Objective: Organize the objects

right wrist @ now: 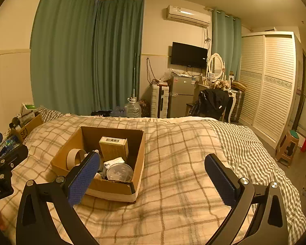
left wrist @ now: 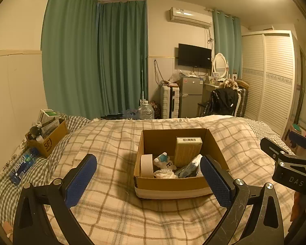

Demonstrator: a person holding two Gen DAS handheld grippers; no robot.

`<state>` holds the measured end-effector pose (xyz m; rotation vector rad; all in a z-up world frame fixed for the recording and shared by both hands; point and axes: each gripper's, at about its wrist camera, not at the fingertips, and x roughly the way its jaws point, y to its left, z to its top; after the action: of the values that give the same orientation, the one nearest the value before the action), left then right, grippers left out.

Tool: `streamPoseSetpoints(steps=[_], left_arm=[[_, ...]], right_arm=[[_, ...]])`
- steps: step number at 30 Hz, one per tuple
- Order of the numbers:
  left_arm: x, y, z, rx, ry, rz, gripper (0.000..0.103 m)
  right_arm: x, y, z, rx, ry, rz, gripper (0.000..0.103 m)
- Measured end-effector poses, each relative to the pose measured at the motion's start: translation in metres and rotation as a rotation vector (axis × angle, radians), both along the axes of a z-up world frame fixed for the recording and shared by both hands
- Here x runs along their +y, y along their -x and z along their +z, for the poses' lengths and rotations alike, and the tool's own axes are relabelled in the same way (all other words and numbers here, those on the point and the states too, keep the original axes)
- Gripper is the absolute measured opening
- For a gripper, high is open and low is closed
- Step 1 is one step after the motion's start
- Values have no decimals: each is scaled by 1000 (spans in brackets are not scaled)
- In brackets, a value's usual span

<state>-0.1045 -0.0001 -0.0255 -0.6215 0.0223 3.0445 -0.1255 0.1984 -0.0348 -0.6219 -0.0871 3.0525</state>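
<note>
An open cardboard box point(left wrist: 169, 183) sits on the plaid bed point(left wrist: 112, 143); it also shows in the right wrist view point(right wrist: 110, 187). Inside are a tan carton point(left wrist: 186, 151), a tape roll point(left wrist: 146, 165), a small white plush toy point(left wrist: 166, 162), a blue packet point(left wrist: 188, 168) and, in the right wrist view, a round lid point(right wrist: 119, 172). My left gripper point(left wrist: 149, 175) is open and empty, just in front of the box. My right gripper point(right wrist: 153, 171) is open and empty, to the right of the box.
A second cardboard box point(left wrist: 49, 140) full of items stands at the bed's left edge, with a blue bottle point(left wrist: 23, 166) lying beside it. Beyond the bed are a water jug point(left wrist: 145, 110), fridge point(left wrist: 190, 96), chair point(left wrist: 222, 102) and wardrobe point(left wrist: 269, 77). A stool point(right wrist: 287, 147) stands right.
</note>
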Motion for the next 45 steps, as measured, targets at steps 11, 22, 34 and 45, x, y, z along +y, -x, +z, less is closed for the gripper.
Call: streamPoseSetpoints(steps=[11,22,34,45], left_arm=[[0,0,0,-7,-3,0,103],[1,-1,-2,-8,0,4,103],[2,-2,-2,-10,2,12,103],[4,-3,0,-14,7,10,103]], right_arm=[[0,-1,1,0,-1,-3,103],[0,-1,2,1,3,-5,103],[0,0,1,1,5,-8,103],[-2,0,-1,-2,4,-9,103]])
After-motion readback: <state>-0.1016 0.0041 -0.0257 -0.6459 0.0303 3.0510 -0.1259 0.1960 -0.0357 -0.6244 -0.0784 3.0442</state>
